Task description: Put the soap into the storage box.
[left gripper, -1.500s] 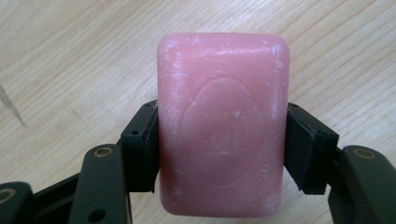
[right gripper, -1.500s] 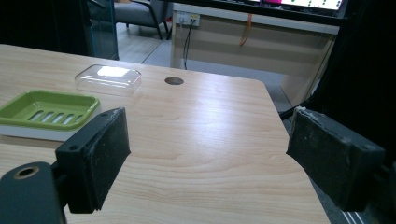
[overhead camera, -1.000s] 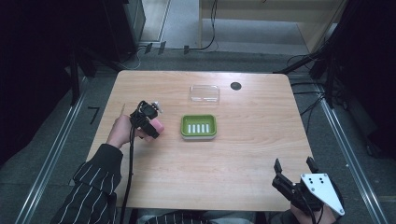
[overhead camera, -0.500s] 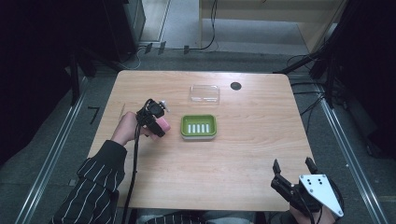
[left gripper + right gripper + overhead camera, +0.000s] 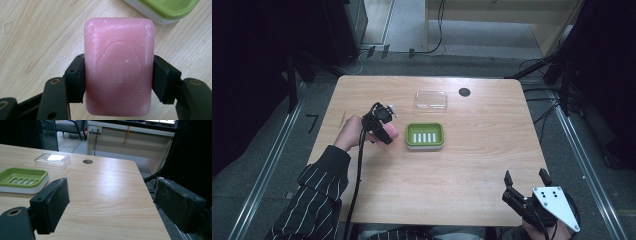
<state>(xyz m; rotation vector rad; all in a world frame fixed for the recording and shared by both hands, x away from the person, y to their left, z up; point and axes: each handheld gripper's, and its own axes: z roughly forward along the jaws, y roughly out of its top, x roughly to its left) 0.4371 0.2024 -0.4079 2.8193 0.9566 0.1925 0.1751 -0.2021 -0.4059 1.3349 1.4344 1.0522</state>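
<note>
A pink bar of soap (image 5: 118,66) sits clamped between the two black jaws of my left gripper (image 5: 117,80), held just above the wooden table. In the high view the left gripper (image 5: 384,131) with the soap (image 5: 391,132) hovers a little to the left of the green soap dish (image 5: 425,135); a corner of that dish (image 5: 167,8) appears at the top right of the left gripper view. My right gripper (image 5: 526,181) rests at the table's near right corner, jaws wide open with nothing between them (image 5: 111,202).
A clear plastic lid (image 5: 431,100) lies behind the dish, with a round cable hole (image 5: 464,92) to its right. The table's right edge (image 5: 152,202) runs close under the right gripper. A cable trails from the left gripper along the striped sleeve (image 5: 319,190).
The left gripper has carried the soap a little to the right and up, closer to the green dish. The right gripper has stayed in place.
</note>
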